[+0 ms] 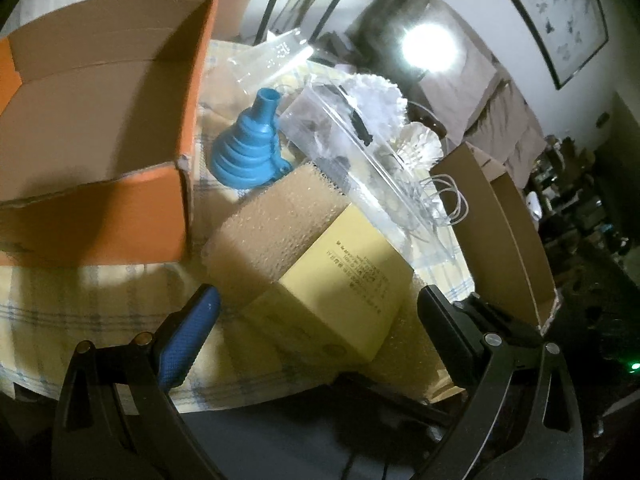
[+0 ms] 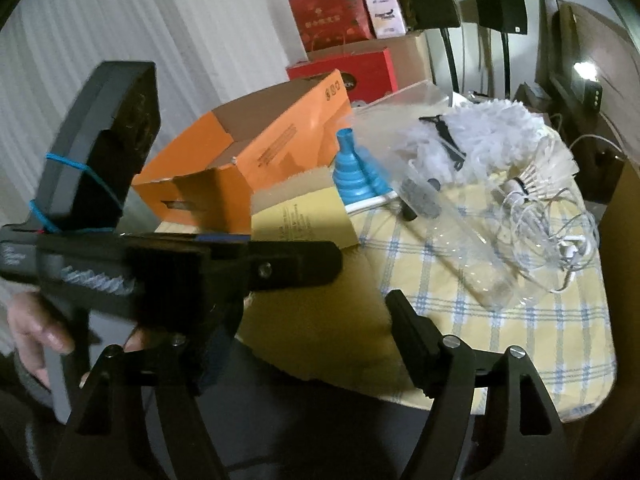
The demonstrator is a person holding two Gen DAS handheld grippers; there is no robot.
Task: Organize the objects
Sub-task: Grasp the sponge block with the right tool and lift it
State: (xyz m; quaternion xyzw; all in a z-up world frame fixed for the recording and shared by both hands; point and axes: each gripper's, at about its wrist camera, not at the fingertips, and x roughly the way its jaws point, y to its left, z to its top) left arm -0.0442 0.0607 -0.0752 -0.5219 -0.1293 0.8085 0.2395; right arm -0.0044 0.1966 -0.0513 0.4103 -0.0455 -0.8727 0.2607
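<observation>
A sponge block with a yellow paper sleeve [image 1: 308,264] lies on the checked tablecloth [image 1: 80,300]. My left gripper [image 1: 320,304] is open, its fingers either side of the sponge's near end, not closed on it. A blue collapsible funnel [image 1: 252,144] stands behind the sponge, beside an open orange cardboard box [image 1: 100,120]. In the right wrist view my right gripper [image 2: 304,320] is open and empty at the table's near edge; the left gripper's body [image 2: 160,256] crosses in front of it. The sponge [image 2: 304,216], funnel [image 2: 356,172] and orange box [image 2: 256,148] lie beyond.
A clear plastic bag [image 1: 360,152] holds a white fluffy duster [image 1: 376,100] and other items. A shuttlecock [image 2: 536,176] and a white cable [image 2: 560,240] lie at the right. A brown cardboard box [image 1: 504,232] stands at the table's right side. Red boxes [image 2: 340,12] are stacked behind.
</observation>
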